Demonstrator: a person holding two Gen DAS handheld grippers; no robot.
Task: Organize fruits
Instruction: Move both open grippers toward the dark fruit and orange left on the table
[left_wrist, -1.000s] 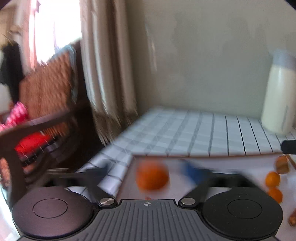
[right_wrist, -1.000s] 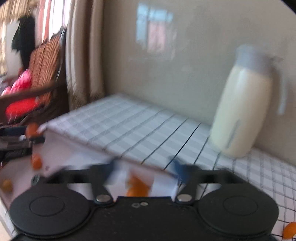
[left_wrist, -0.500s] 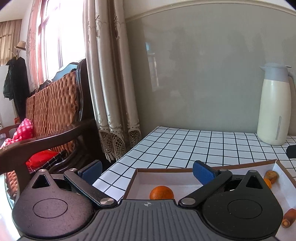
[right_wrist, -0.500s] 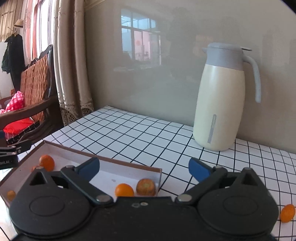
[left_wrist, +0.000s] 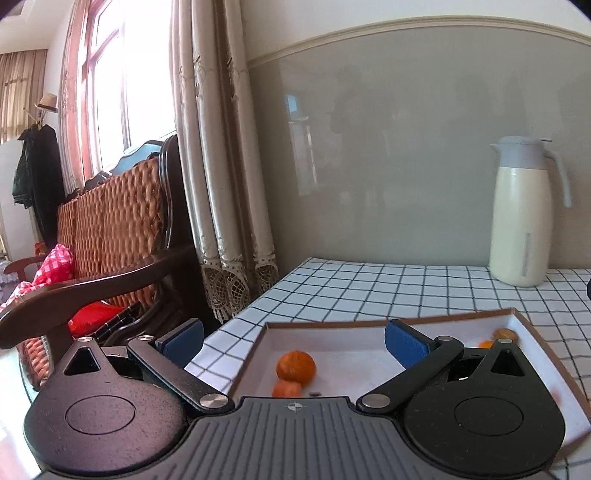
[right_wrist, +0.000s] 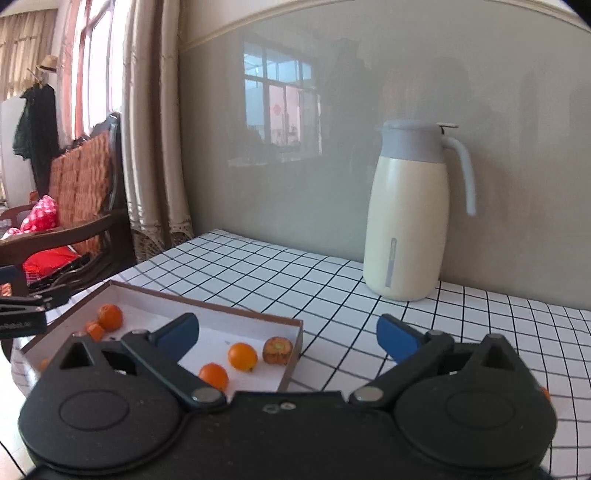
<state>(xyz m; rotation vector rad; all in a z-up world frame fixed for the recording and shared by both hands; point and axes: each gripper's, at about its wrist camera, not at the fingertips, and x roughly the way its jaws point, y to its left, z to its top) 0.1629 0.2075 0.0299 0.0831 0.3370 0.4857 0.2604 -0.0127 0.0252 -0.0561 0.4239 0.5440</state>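
A shallow white box with a brown rim (left_wrist: 325, 325) (right_wrist: 207, 303) lies on the checked tablecloth. It holds several small orange fruits: a mandarin (left_wrist: 296, 367) (right_wrist: 110, 316) with a smaller piece (left_wrist: 287, 388) beside it at the left end, and two oranges (right_wrist: 242, 356) (right_wrist: 214, 375) and a brownish one (right_wrist: 277, 349) (left_wrist: 505, 334) at the right end. My left gripper (left_wrist: 291, 341) is open and empty above the box's left end. My right gripper (right_wrist: 288, 334) is open and empty above the box's right corner.
A cream thermos jug with a grey lid (left_wrist: 519, 214) (right_wrist: 410, 214) stands at the back by the wall. A wooden wicker chair (left_wrist: 110, 236) and curtains (left_wrist: 221, 166) are left of the table edge. An orange bit (right_wrist: 546, 394) shows at the right past my gripper.
Both grippers have pulled back and settled after a blurred swing. The box and fruits now sit lower and clearer in both views. Both grippers stay open.
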